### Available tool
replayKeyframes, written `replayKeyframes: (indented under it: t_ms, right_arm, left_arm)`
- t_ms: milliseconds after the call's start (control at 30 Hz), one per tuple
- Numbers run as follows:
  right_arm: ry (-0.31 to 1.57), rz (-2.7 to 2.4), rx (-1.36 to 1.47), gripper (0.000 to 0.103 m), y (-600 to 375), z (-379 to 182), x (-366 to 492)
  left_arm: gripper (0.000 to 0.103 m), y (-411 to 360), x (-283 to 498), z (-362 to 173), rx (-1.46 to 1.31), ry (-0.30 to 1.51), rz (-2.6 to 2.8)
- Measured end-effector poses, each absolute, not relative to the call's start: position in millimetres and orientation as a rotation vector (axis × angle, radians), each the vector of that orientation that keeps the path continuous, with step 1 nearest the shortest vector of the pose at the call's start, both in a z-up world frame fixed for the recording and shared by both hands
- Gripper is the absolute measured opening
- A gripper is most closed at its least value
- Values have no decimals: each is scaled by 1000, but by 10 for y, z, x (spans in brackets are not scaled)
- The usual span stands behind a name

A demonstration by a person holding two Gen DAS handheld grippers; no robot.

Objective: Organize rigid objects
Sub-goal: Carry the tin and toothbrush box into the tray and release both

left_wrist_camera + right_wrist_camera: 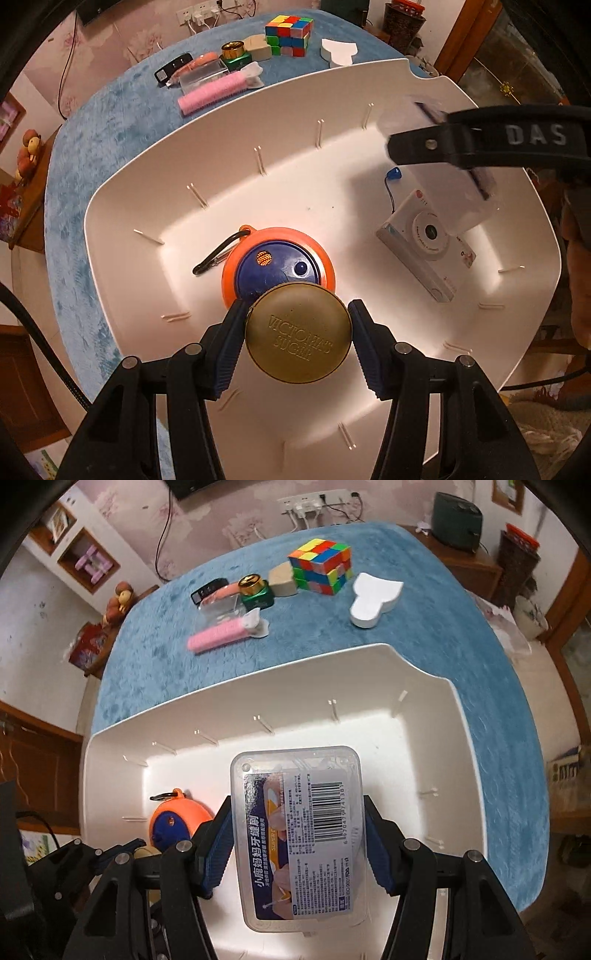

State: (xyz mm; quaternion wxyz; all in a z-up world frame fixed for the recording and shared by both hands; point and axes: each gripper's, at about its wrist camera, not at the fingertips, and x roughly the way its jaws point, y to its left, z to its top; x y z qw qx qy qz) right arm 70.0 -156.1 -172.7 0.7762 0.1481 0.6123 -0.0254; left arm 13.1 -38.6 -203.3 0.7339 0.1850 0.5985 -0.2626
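A round, olive-gold tin point(298, 334) with embossed lettering is being gripped by the left gripper point(298, 325), ribbed blue pads point(231, 349) pressed on both sides, above the smooth white plastic bin point(122, 206). A clear rectangular plastic box point(299, 834) with a barcode label is being clamped by the right gripper point(299, 843), also over the bin. A domed orange-and-blue gadget point(279, 267) and a white boxy camera point(428, 245) are being kept on the bin floor. A multicoloured cube point(320, 566) and a ridged pink bar point(218, 637) are being left on the fuzzy blue cloth point(461, 657).
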Motion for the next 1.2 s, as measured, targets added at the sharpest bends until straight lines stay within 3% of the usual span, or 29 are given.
replayKeyframes:
  t_ms: [267, 367, 433, 500, 1200]
  right_arm:
    - [1326, -58, 280, 64, -1508, -1761, 771]
    - [1310, -61, 294, 73, -1514, -1722, 741]
    - [1300, -71, 294, 74, -1516, -1681, 710]
    - [1293, -71, 293, 74, -1509, -1632, 680]
    - [1204, -51, 236, 74, -1450, -916, 407]
  left_arm:
    - [60, -407, 87, -2136, 435, 1322, -572]
    - [60, -382, 84, -2109, 414, 1325, -577]
    - [76, -369, 95, -2080, 400, 1327, -574]
    - [83, -336, 104, -2017, 398, 1302, -553]
    - [85, -300, 302, -1344, 384, 1123, -505]
